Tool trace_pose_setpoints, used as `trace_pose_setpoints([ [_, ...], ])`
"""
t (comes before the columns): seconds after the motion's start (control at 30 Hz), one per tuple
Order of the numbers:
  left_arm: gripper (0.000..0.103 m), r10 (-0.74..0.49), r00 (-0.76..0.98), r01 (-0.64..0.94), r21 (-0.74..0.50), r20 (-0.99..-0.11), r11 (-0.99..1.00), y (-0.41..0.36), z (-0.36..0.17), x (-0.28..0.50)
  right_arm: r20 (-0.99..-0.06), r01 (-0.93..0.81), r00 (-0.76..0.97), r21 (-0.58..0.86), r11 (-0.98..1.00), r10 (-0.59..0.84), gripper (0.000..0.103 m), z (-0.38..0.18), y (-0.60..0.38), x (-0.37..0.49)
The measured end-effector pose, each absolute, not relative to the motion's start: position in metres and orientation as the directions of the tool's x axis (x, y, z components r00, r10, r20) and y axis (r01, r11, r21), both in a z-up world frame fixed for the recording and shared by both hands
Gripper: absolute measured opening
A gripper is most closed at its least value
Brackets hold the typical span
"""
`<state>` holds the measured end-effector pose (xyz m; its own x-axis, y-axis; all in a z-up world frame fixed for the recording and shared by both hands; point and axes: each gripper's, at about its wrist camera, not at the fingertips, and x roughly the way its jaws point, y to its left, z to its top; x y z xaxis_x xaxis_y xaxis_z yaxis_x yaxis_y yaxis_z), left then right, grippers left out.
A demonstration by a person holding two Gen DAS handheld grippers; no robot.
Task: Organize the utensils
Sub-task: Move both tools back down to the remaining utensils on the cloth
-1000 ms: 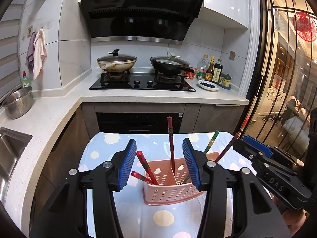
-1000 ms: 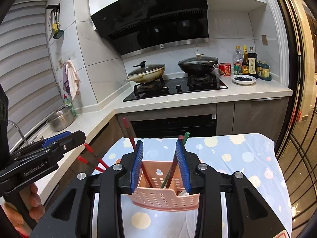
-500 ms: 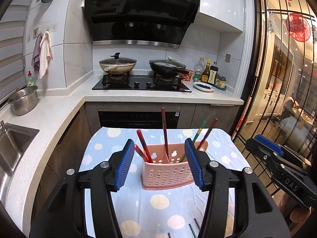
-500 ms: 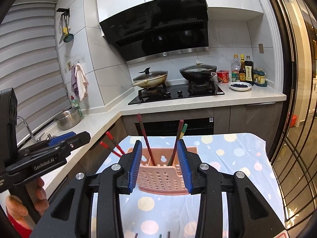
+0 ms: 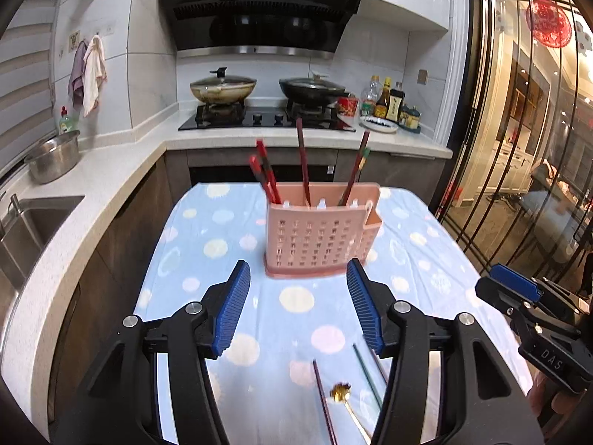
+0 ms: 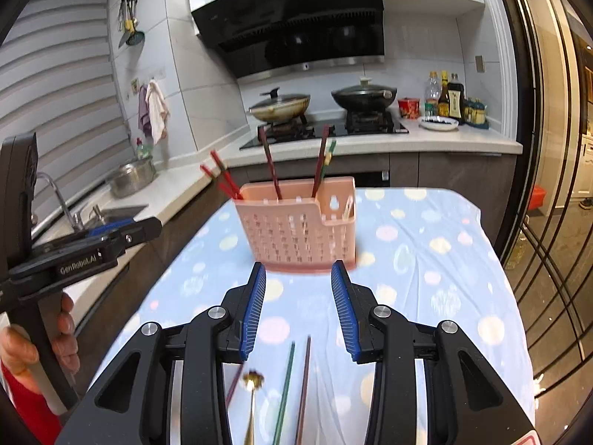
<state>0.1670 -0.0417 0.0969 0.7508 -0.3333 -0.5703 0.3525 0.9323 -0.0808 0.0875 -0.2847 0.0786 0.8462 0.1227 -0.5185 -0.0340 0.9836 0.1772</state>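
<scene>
A pink perforated utensil basket [image 5: 320,230] stands upright on the blue dotted cloth [image 5: 207,244]; it also shows in the right wrist view [image 6: 300,230]. Several red, dark and green chopsticks [image 5: 302,163] stand in it. My left gripper [image 5: 298,309] is open and empty, short of the basket. My right gripper [image 6: 298,306] is open and empty, also short of it. Loose on the cloth near me lie a dark red chopstick [image 6: 304,382], a green chopstick [image 6: 284,389] and a gold spoon [image 6: 252,385]. The left wrist view shows the spoon [image 5: 343,395] too.
A white counter [image 5: 111,170] with a sink [image 5: 26,230] and a steel bowl [image 5: 53,155] runs along the left. A stove with two lidded pans [image 5: 222,87] and sauce bottles [image 5: 387,102] stand behind. Glass doors [image 5: 519,148] are on the right.
Both grippers have pulled back from around the basket, toward me. The basket now stands free ahead, and the loose chopsticks and spoon have come into view.
</scene>
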Motion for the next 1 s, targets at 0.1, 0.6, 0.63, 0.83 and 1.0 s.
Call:
trace_pose_setpoints([
  [0.1, 0.052, -0.335, 0.733, 0.348, -0.096, -0.592, 0.933, -0.036, 0.082, 0.157, -0.547, -0.033, 0.829, 0.161, 0.986, 0.117, 0.037, 0.062, -0.279, 0.071],
  [0.6, 0.052, -0.305, 0.594, 0.371, -0.083, -0.744, 0.925, -0.031, -0.016, 0.095, -0.728, -0.005, 0.675, 0.157, 0.988, 0.120, 0.036, -0.038, -0.263, 0.007],
  [0.63, 0.052, -0.304, 0.584, 0.374, -0.083, -0.753, 0.924, -0.032, -0.024, 0.089, -0.739, -0.004, 0.661, 0.164, 0.986, 0.126, 0.037, -0.045, -0.263, 0.005],
  [0.83, 0.052, -0.299, 0.522, 0.392, -0.087, -0.799, 0.916, -0.032, -0.058, 0.062, -0.776, 0.001, 0.617, 0.164, 0.986, 0.129, 0.037, -0.073, -0.255, -0.011],
  [1.0, 0.052, -0.307, 0.501, 0.417, -0.085, -0.809, 0.905, -0.037, -0.065, 0.047, -0.787, -0.002, 0.604, 0.158, 0.987, 0.127, 0.036, -0.082, -0.249, -0.016],
])
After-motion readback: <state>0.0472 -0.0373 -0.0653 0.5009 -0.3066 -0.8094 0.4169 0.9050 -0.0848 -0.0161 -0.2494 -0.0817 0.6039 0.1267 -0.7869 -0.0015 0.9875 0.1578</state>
